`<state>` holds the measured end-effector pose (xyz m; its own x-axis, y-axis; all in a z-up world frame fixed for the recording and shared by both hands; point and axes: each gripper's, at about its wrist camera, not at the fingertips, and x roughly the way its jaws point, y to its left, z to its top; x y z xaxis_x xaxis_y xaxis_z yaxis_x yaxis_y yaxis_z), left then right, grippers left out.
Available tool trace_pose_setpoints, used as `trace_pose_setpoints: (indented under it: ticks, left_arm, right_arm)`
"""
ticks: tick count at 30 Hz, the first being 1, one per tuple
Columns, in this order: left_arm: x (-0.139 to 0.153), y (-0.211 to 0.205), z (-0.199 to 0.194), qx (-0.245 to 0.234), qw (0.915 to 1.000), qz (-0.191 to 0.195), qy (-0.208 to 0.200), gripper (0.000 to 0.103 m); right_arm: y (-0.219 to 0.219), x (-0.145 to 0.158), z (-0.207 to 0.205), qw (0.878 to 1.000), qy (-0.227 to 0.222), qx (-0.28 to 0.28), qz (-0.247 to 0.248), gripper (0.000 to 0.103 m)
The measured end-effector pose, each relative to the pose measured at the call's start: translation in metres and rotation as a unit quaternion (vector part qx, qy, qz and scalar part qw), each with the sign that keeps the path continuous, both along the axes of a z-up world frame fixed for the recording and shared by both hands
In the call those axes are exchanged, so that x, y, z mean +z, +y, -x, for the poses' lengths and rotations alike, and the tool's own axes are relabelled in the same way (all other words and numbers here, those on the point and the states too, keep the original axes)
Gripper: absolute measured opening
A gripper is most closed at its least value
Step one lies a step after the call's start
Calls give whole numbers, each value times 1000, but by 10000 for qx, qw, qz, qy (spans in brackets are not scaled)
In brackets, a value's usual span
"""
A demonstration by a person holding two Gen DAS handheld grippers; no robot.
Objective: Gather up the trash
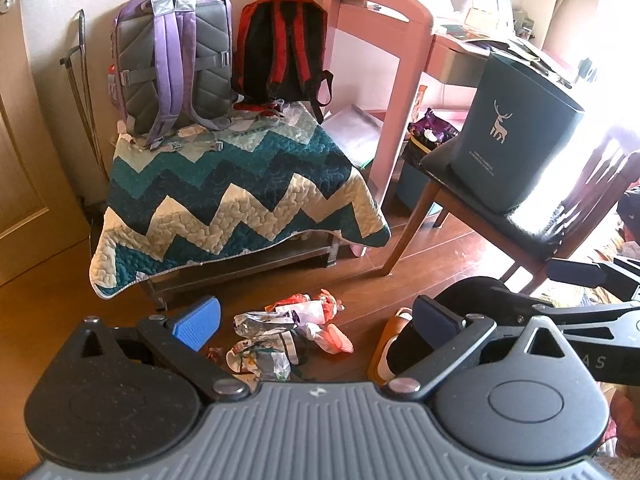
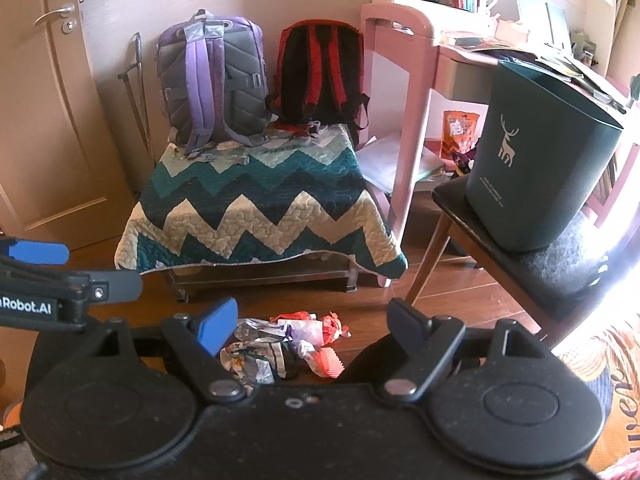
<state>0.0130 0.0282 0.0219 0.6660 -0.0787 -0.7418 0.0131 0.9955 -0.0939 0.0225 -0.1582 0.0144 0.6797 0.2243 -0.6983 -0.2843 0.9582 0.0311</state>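
Down on the wooden floor (image 1: 420,256), both tongs hang spread wide and empty: the left tongs (image 1: 316,324) and right tongs (image 2: 316,328) sit above a heap of crumpled wrappers (image 1: 288,334). Behind stands a quilt-covered bench (image 1: 224,184); rightward, a teal bin (image 2: 536,160) rests on a chair (image 2: 560,268).

The wood floor (image 1: 420,256) carries a wrapper pile (image 1: 288,332), lying between and just beyond the left fingers (image 1: 198,322). A chair (image 1: 480,200) stands beyond, holding a bin (image 1: 516,132).
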Motion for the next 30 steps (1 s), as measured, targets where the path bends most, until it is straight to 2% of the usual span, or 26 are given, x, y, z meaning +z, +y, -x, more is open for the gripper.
trace_pose_setpoints:
  ticks: [30]
  left_arm:
    - [4, -3, -4, -55, 10000, 0, 26, 103]
  right_arm:
    - [-1, 0, -4, 10000, 20, 46, -18, 82]
